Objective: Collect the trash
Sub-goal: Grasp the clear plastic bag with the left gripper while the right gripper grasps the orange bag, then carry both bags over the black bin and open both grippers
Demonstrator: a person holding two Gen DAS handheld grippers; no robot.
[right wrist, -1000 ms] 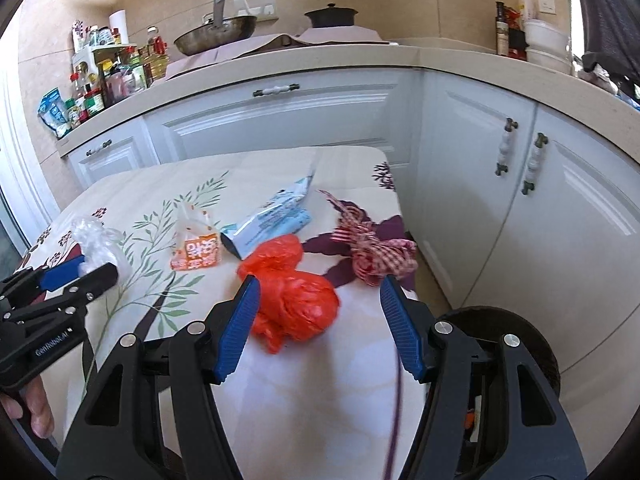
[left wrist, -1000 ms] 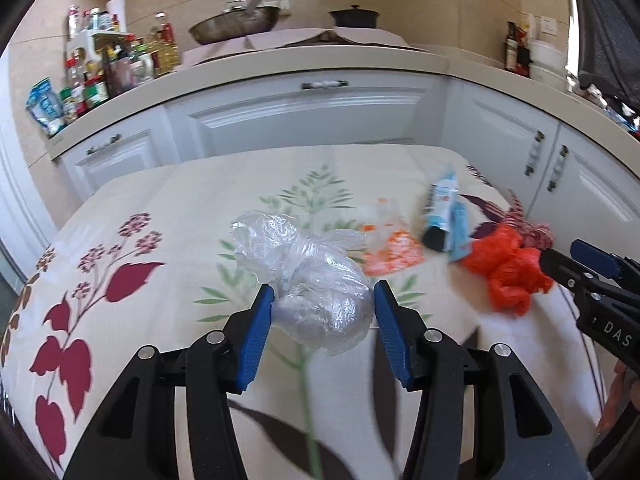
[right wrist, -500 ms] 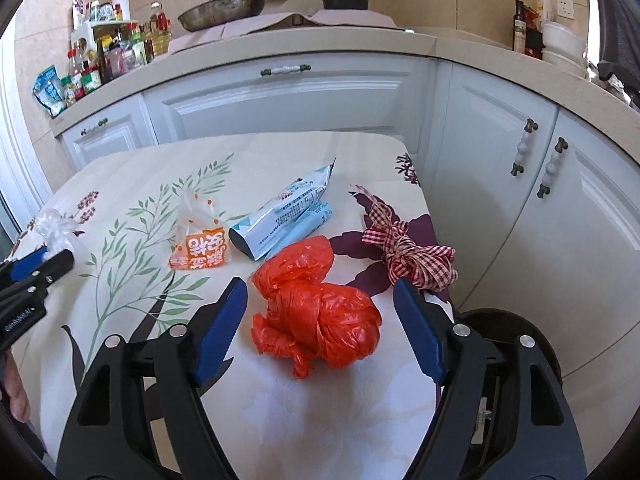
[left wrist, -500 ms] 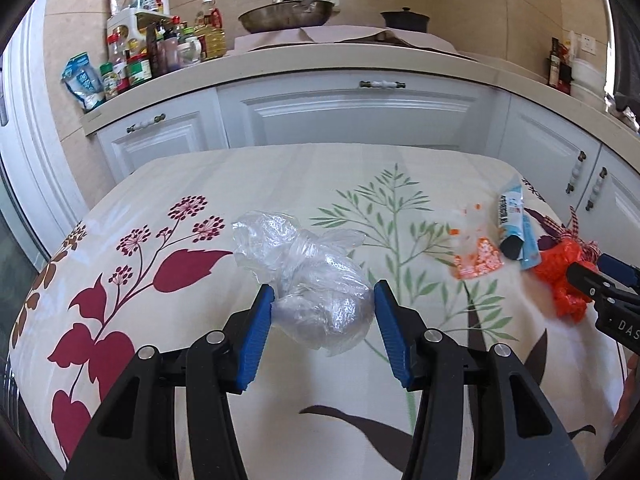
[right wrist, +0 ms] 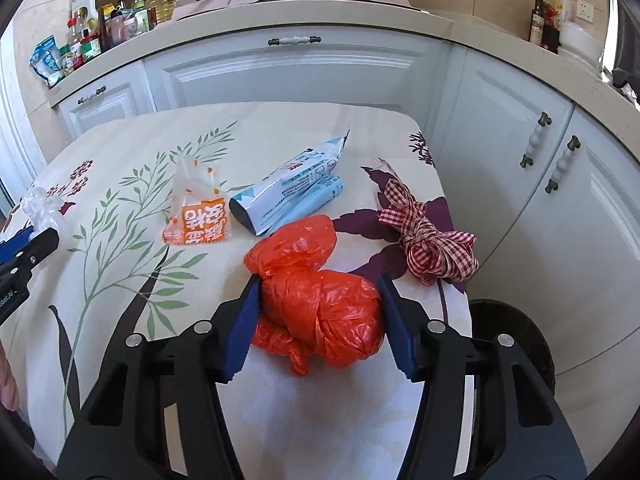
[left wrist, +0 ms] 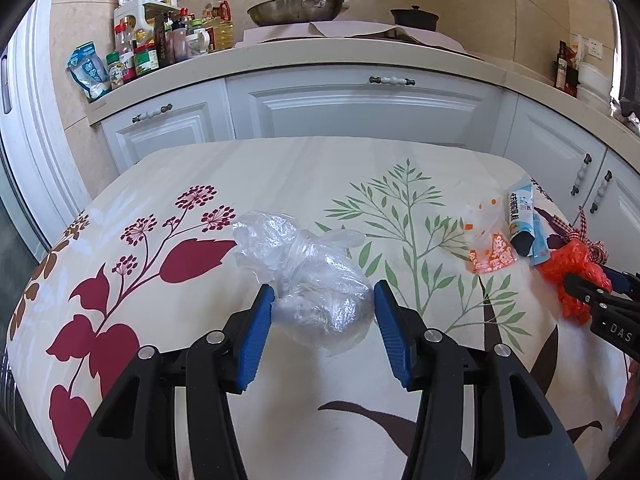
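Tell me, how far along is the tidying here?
Nothing looks collected yet; every scrap still lies on the table. In hand: the left gripper holds the clear bag, and the right gripper, its fingers just closing, pinches the orange bag; neither is lifted clear. Left: the orange packet, blue wrapper and checked ribbon. A dark bin shows beside the table.

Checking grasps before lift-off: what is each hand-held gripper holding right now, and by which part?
Left hand-held gripper grips the clear bag by its bulging bottom. Right hand-held gripper, jaws just closing, pinches the orange bag across its round body.
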